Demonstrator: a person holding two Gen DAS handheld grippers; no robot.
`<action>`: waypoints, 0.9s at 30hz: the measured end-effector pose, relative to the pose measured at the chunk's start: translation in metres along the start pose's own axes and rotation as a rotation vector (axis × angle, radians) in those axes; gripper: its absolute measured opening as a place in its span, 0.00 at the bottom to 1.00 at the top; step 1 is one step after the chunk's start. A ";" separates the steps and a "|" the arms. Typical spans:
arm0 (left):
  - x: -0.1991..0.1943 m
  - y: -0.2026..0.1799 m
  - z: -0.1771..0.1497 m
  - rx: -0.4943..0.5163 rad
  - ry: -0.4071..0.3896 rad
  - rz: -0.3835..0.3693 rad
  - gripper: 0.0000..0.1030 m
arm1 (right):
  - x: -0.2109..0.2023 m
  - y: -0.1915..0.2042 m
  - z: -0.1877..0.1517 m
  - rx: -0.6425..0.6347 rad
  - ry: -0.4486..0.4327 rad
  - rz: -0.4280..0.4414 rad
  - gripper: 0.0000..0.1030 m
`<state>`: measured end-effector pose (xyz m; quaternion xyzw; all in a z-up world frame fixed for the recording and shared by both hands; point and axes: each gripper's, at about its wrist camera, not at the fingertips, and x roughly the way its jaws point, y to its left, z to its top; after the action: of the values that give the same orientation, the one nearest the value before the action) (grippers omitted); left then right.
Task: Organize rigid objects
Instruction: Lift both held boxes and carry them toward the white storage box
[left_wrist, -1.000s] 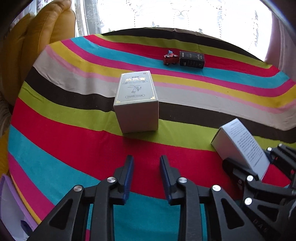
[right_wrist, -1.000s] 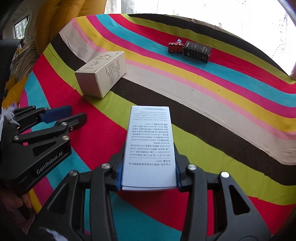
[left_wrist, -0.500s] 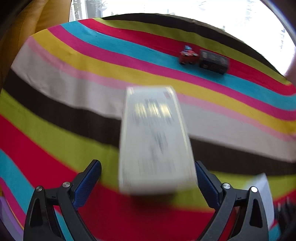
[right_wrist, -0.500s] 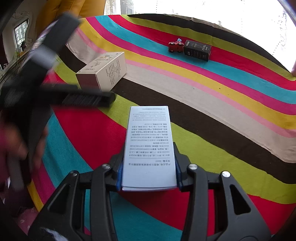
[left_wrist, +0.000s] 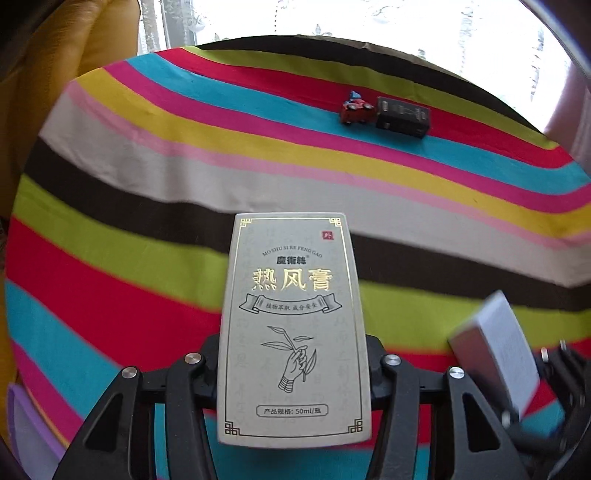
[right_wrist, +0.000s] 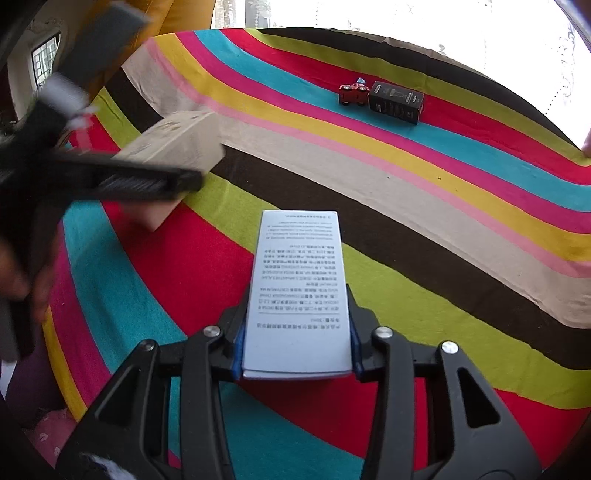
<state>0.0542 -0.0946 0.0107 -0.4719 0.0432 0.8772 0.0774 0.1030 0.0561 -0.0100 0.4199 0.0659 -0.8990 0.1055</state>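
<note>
With the left gripper (left_wrist: 293, 369) closing on the grey box (left_wrist: 293, 325) and its jaws hard against both long sides, we should settle the squeeze before carrying it, level, toward the black box (left_wrist: 402, 116) and red toy car (left_wrist: 355, 110) far across the striped cloth (left_wrist: 110, 266). The right gripper (right_wrist: 296, 343) clamps the white box (right_wrist: 297, 291). The grey box is rigid and gold-lettered, lifted clear of the cloth.

I am seeing a matt woven cloth (left_wrist: 110, 229) in bright stripes covering the worktop. The grey carton (left_wrist: 293, 325) is looking like smooth card, its gold foil lettering glinting. The white box (right_wrist: 297, 291) is showing satin printed card. My tongs are showing matt black plastic with shiny metal rivets.
</note>
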 end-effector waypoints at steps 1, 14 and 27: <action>-0.004 0.000 -0.005 0.005 -0.001 -0.004 0.51 | 0.000 0.000 0.000 -0.002 0.000 -0.001 0.44; -0.056 0.017 -0.050 0.034 -0.055 -0.006 0.51 | -0.013 0.022 -0.006 -0.027 0.028 0.035 0.44; -0.096 0.049 -0.090 -0.017 -0.111 0.017 0.51 | -0.040 0.069 0.003 -0.133 -0.008 0.093 0.44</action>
<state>0.1718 -0.1657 0.0413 -0.4226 0.0353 0.9031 0.0679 0.1428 -0.0065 0.0203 0.4109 0.1056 -0.8884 0.1753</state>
